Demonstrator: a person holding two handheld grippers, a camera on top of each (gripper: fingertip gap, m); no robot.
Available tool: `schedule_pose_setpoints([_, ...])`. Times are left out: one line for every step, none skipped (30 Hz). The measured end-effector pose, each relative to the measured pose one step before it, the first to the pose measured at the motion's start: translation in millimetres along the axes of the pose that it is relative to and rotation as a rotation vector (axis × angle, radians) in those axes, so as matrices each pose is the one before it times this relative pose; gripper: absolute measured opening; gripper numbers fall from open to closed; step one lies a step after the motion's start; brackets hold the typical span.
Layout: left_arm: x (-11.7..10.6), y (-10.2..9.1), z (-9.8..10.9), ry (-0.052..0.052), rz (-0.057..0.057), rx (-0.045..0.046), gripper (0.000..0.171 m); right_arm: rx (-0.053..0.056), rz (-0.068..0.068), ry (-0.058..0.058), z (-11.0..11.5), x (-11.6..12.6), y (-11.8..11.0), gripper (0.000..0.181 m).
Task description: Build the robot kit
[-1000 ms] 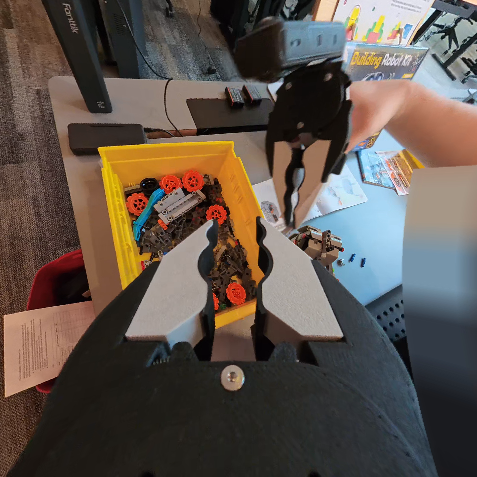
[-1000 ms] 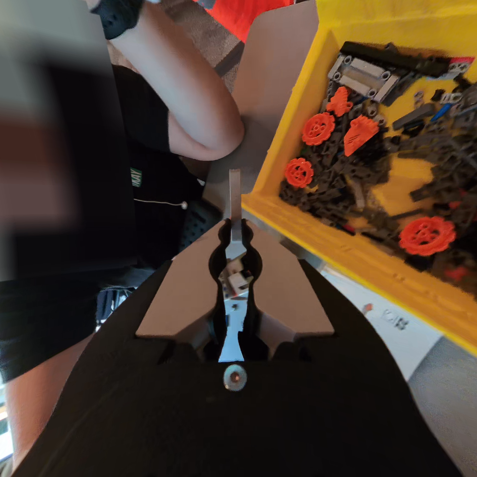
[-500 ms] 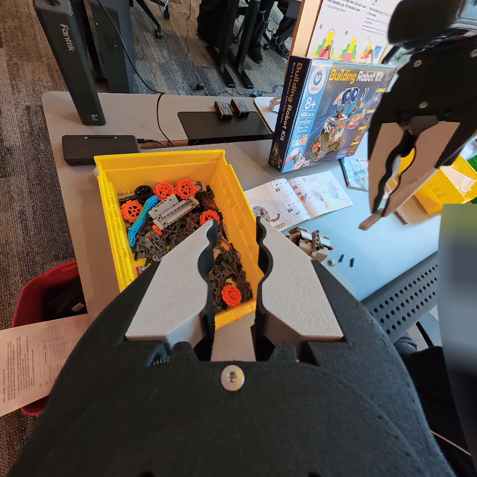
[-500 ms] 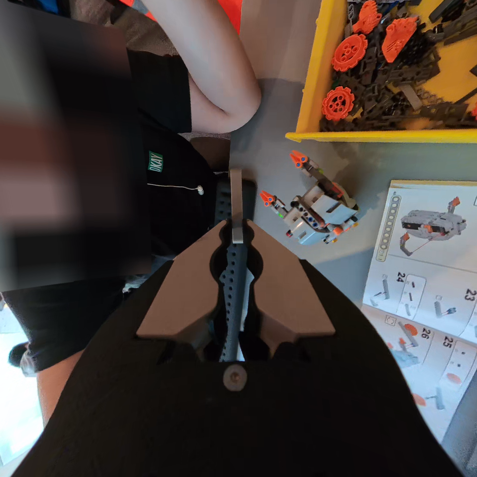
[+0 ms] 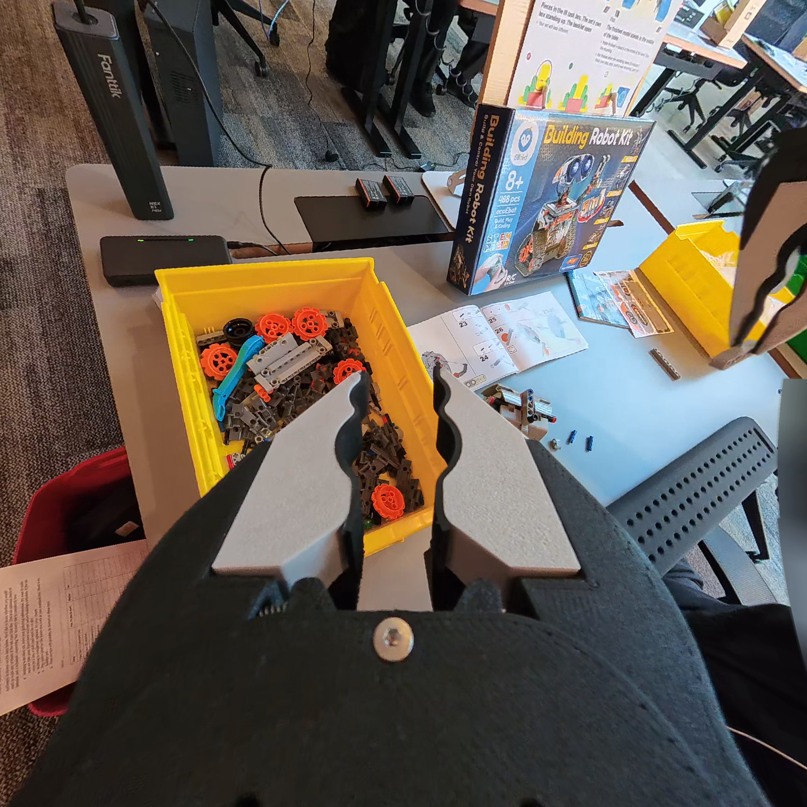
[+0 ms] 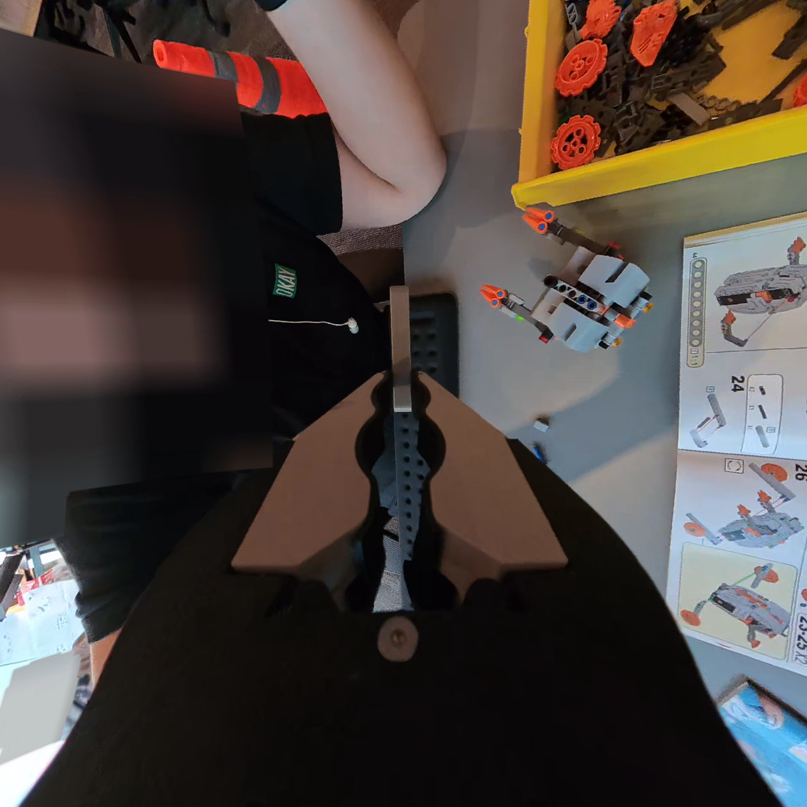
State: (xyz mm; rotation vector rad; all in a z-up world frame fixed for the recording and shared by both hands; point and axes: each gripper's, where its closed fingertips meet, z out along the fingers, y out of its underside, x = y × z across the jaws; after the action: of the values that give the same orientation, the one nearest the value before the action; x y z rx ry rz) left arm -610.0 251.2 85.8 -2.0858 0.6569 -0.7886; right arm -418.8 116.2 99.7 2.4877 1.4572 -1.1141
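My left gripper (image 5: pixel 398 375) is open and empty, hovering over the near right wall of a yellow bin (image 5: pixel 270 284). The bin holds orange gears, grey beams and dark small parts. My right gripper (image 6: pixel 401 375) is shut on a thin grey beam (image 6: pixel 399 332) that sticks out past its fingertips. It also shows at the right edge of the left wrist view (image 5: pixel 742 345), above the table with the beam (image 5: pixel 733 360) at its tips. A partly built grey model (image 6: pixel 589 301) lies on the table between bin and booklet; it also shows in the left wrist view (image 5: pixel 519 406).
An open instruction booklet (image 5: pixel 502 340) lies right of the bin, a kit box (image 5: pixel 550 196) stands behind it. A loose grey beam (image 5: pixel 663 363) and a second yellow bin (image 5: pixel 690 284) sit farther right. A perforated chair part (image 5: pixel 698 489) is at the table's near edge, a red bin (image 5: pixel 78 493) on the floor at left. To the partly built grey model (image 6: pixel 589 301): right tips about 15 centimetres, left tips about 25 centimetres. It is also in sight in the left wrist view (image 5: pixel 528 397).
My right gripper, still shut on the grey beam, has moved from beside the yellow bin to the right, past the model. My left gripper stayed open over the bin and pulled back slightly.
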Motion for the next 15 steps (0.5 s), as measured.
schedule_pose_setpoints([-0.33, 0.0, -0.03, -0.0004, -0.0023, -0.00023, 0.027, 0.0062, 0.0105, -0.004, -1.87, -1.72, 2.66, 0.006])
schedule_pose_setpoints([-0.05, -0.18, -0.21, -0.0003, -0.0013, 0.00151, 0.027, 0.0092, 0.0104, -0.0047, -2.14, -1.17, 2.44, 0.006])
schedule_pose_setpoints([-0.06, -0.3, -0.2, -0.0013, -0.0008, 0.00203, 0.027, 0.0093, 0.0105, -0.0012, -2.36, -0.2, 2.59, 0.006])
schedule_pose_setpoints([0.39, -0.23, -0.31, -0.0013, 0.0003, 0.00155, 0.027, 0.0088, 0.0116, 0.0006, -2.49, 0.61, 2.88, 0.006])
schedule_pose_setpoints([0.56, -0.14, -0.21, -0.0015, 0.0023, 0.00133, 0.027, 0.0082, 0.0118, 0.0015, -2.71, 0.91, 3.0, 0.006])
schedule_pose_setpoints([0.51, -0.42, -0.11, -0.0025, 0.0029, 0.0015, 0.027, 0.0096, 0.0092, 0.0029, -2.8, 1.06, 3.03, 0.006])
schedule_pose_setpoints([0.25, -0.5, 0.26, -0.003, 0.0019, 0.00153, 0.027, 0.011, 0.0078, 0.0008, -2.93, 0.61, 3.2, 0.006])
schedule_pose_setpoints([0.37, -0.67, 0.6, -0.0031, -0.0001, 0.0012, 0.027, 0.0103, 0.0053, 0.0, -2.99, 0.33, 3.61, 0.006])
schedule_pose_setpoints([0.51, -0.76, 1.26, -0.0027, -0.002, 0.00046, 0.027, 0.0093, 0.0025, 0.0044, -3.12, 0.73, 4.33, 0.006])
schedule_pose_setpoints([1.24, -0.83, 1.96, -0.0015, -0.002, -0.00106, 0.027, 0.0091, 0.0033, 0.004, -3.33, 0.79, 4.71, 0.006])
schedule_pose_setpoints([2.63, -1.22, 2.69, 0.0, 0.0027, -0.00212, 0.027, 0.0124, 0.0041, 0.0033, -3.73, 0.8, 4.62, 0.006])
schedule_pose_setpoints([4.37, -1.89, 2.92, 0.0004, 0.0126, -0.00052, 0.026, 0.015, 0.0059, 0.0033, -4.18, 0.88, 4.48, 0.006])
schedule_pose_setpoints([6.1, -3.06, 2.88, 0.0004, 0.025, 0.00406, 0.024, 0.0143, 0.0064, 0.0022, -4.56, 0.62, 4.93, 0.006])
schedule_pose_setpoints([7.82, -4.42, 2.73, 0.001, 0.0353, 0.01109, 0.024, 0.0118, 0.0055, 0.0072, -4.7, 1.37, 5.96, 0.006])
schedule_pose_setpoints([9.9, -5.47, 2.54, 0.0051, 0.0417, 0.0168, 0.023, 0.0118, 0.0038, 0.0143, -4.67, 2.6, 6.76, 0.006])
